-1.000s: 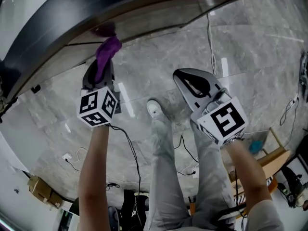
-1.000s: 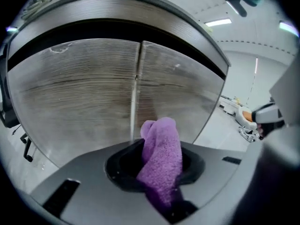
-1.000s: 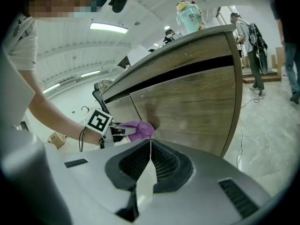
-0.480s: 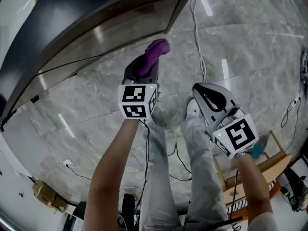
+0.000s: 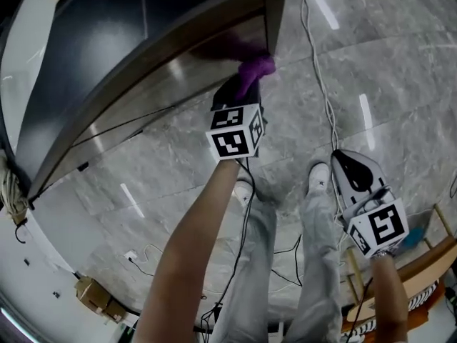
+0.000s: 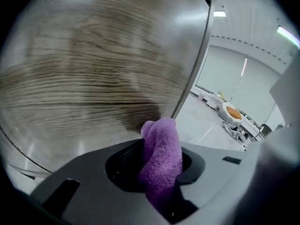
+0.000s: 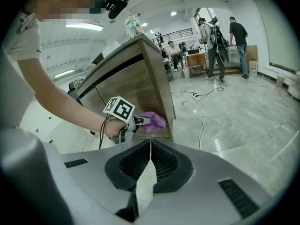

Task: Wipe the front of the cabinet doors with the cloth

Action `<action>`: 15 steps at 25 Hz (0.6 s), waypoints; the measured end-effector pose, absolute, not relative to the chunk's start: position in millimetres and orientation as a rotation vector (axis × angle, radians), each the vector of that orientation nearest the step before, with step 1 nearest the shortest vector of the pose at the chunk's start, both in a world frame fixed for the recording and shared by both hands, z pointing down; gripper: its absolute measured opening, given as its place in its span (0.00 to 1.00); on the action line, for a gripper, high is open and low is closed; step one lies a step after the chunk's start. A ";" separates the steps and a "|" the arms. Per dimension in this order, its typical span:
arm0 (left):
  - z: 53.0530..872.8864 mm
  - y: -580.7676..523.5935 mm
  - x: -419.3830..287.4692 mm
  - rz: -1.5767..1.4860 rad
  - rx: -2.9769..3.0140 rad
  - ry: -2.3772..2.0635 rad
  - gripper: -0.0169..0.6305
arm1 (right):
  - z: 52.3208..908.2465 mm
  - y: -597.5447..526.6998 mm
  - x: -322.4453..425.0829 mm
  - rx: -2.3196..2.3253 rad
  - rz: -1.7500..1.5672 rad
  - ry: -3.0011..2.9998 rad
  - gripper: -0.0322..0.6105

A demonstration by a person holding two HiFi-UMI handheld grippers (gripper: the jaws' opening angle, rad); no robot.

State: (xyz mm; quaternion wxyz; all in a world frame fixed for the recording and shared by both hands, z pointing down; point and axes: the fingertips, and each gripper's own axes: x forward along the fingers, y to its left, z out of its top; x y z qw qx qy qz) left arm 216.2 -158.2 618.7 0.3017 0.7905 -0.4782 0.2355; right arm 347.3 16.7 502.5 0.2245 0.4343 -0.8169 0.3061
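My left gripper (image 5: 246,91) is shut on a purple cloth (image 5: 255,69), which presses against the wood-grain cabinet door (image 5: 200,56) near its right edge. In the left gripper view the cloth (image 6: 161,159) bulges out between the jaws, right against the door (image 6: 93,64). The right gripper view shows the left gripper (image 7: 140,121) with the cloth (image 7: 153,121) low on the door (image 7: 136,86). My right gripper (image 5: 351,168) hangs low at the right, away from the cabinet, shut with nothing in it.
A dark counter top (image 5: 86,41) overhangs the cabinet. Cables (image 5: 318,70) trail over the grey marble floor. A wooden rack (image 5: 421,263) stands at the lower right. Two people (image 7: 220,43) stand far back in the room.
My left gripper has carried the cloth rightward along the cabinet front to the door's right edge. The right gripper has dropped lower and moved right.
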 end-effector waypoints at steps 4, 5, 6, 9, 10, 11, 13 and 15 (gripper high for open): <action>627.5 -158.0 176.1 0.670 2.098 -1.231 0.18 | 504.7 7.6 318.3 1.195 0.849 -2.273 0.09; 630.7 -156.4 161.6 0.684 2.097 -1.225 0.18 | 504.6 4.7 308.2 1.191 0.848 -2.282 0.09; 634.1 -154.5 144.8 0.705 2.096 -1.227 0.18 | 504.5 1.7 296.7 1.184 0.848 -2.292 0.09; 644.2 -147.7 88.1 0.775 2.071 -1.268 0.19 | 504.0 -7.4 259.4 1.142 0.843 -2.325 0.09; 647.2 -145.4 70.1 0.792 2.056 -1.283 0.19 | 503.9 -9.9 247.4 1.125 0.840 -2.336 0.09; 649.7 -143.3 53.2 0.806 2.042 -1.296 0.19 | 503.9 -11.9 235.8 1.110 0.837 -2.344 0.09; 654.3 -138.8 23.3 0.831 2.010 -1.313 0.19 | 503.8 -14.6 216.0 1.083 0.832 -2.357 0.09; 660.2 -132.2 -2.7 0.866 1.968 -1.332 0.19 | 503.8 -16.0 202.8 1.051 0.828 -2.367 0.09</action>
